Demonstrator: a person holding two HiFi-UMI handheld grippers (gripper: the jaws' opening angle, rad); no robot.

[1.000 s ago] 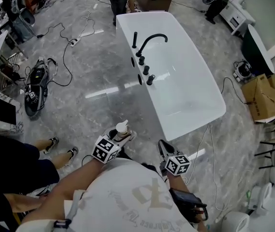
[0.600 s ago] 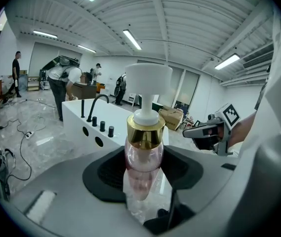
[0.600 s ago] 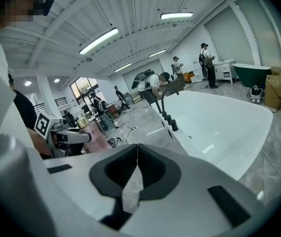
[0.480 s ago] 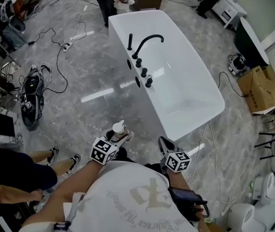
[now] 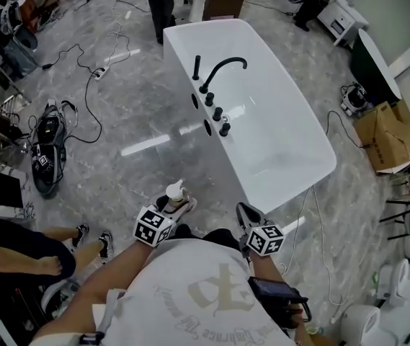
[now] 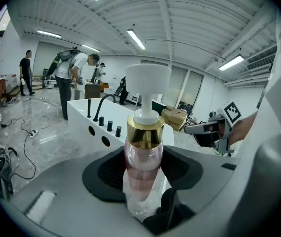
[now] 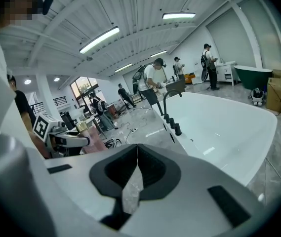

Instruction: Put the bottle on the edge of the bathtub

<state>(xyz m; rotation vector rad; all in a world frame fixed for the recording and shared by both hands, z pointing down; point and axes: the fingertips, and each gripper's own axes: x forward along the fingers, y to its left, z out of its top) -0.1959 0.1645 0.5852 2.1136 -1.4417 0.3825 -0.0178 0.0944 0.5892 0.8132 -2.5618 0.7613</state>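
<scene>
Left claw (image 6: 143, 168) is clamped on the pink pump bottle (image 6: 143, 149), which stands upright with its pump head on top; right claw (image 7: 136, 154) is pinched closed on nothing; the white bathtub (image 5: 232, 158) lies ahead and a bit to the right of the bottle, well apart; its long rim runs away from the person; my guess is the left hand carries forward-right.
</scene>
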